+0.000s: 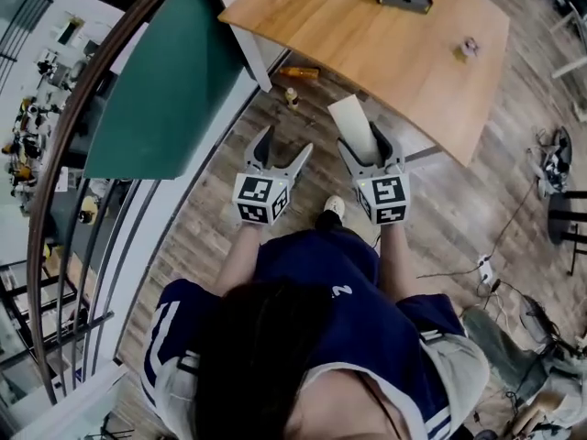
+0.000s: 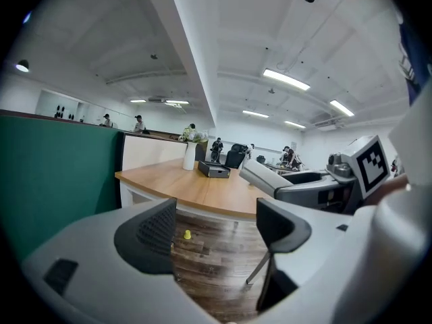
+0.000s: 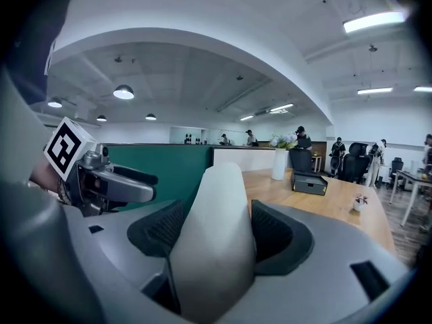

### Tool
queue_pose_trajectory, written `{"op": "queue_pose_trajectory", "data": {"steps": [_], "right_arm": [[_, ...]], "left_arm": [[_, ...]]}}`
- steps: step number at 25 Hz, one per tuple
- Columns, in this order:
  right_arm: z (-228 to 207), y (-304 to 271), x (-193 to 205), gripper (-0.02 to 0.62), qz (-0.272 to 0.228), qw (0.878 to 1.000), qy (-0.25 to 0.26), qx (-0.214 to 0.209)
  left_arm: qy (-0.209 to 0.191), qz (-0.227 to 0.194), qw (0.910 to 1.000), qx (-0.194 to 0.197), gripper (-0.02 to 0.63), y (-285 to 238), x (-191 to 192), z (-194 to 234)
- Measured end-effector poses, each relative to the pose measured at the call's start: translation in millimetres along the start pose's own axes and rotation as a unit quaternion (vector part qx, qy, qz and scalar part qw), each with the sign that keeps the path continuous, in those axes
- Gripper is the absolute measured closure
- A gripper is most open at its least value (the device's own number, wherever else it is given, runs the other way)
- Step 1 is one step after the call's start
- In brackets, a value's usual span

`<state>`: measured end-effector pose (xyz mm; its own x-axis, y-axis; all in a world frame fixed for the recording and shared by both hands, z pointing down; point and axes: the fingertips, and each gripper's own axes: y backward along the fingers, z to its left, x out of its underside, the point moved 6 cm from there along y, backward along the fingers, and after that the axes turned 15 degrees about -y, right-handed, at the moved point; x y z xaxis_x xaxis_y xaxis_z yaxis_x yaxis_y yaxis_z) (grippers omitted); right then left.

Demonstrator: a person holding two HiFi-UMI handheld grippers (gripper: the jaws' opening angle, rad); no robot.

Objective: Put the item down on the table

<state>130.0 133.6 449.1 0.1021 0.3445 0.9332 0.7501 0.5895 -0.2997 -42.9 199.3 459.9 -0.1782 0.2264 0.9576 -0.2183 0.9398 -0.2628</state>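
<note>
Evidently, little of the task has been done. The pale item (image 1: 352, 125) is pinched between the jaws of the right gripper (image 1: 360, 147), just above the centre of the head view. It is held in the air close to the near edge of the wooden table (image 1: 367, 44), which fills the upper middle of the frame. Nothing is held by the left gripper (image 1: 281, 147): its jaws are spread, and only floor is seen between them. The reach over the tabletop, the lowering and the release are judged to be left.

Probably an office: long table (image 1: 367, 39), swivel chairs (image 3: 352, 162), green partition (image 1: 156, 90).
</note>
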Motion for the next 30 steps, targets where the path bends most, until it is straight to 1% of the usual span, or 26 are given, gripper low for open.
{"op": "queue_pose_trajectory", "data": {"steps": [3, 4, 9, 14, 17, 24, 30], "right_arm": [[-23.8, -15.7, -8.3, 0.273, 0.005, 1.0, 0.006, -0.017], [-32.2, -20.0, -10.8, 0.273, 0.007, 1.0, 0.009, -0.021], [-74.4, -35.1, -20.3, 0.273, 0.014, 0.999, 0.019, -0.03], [-99.4, -43.0, -22.6, 0.273, 0.017, 0.999, 0.021, -0.03], [-110.0, -45.0, -20.3, 0.273, 0.024, 0.999, 0.015, -0.027], [-119.4, -46.1, -17.6, 0.273, 0.033, 0.999, 0.008, -0.02], [-129.7, -64.3, -16.1, 0.273, 0.035, 0.999, -0.006, -0.003]], "left_arm": [[0.021, -0.005, 0.9997, -0.012, 0.253, -25.8, -7.7, -0.5], [0.022, -0.007, 0.9996, -0.015, 0.253, -35.0, -10.1, -1.5], [0.013, -0.009, 0.9995, -0.029, 0.253, -79.9, -19.9, -7.4], [0.018, -0.005, 0.9994, -0.028, 0.253, -106.1, -20.7, -13.9], [0.019, -0.001, 0.9996, -0.022, 0.253, -117.2, -20.8, -17.4], [0.021, 0.003, 0.9997, -0.012, 0.253, -131.4, -22.0, -17.6], [0.018, 0.008, 0.9998, 0.01, 0.253, -158.7, -16.5, -1.6]]}}
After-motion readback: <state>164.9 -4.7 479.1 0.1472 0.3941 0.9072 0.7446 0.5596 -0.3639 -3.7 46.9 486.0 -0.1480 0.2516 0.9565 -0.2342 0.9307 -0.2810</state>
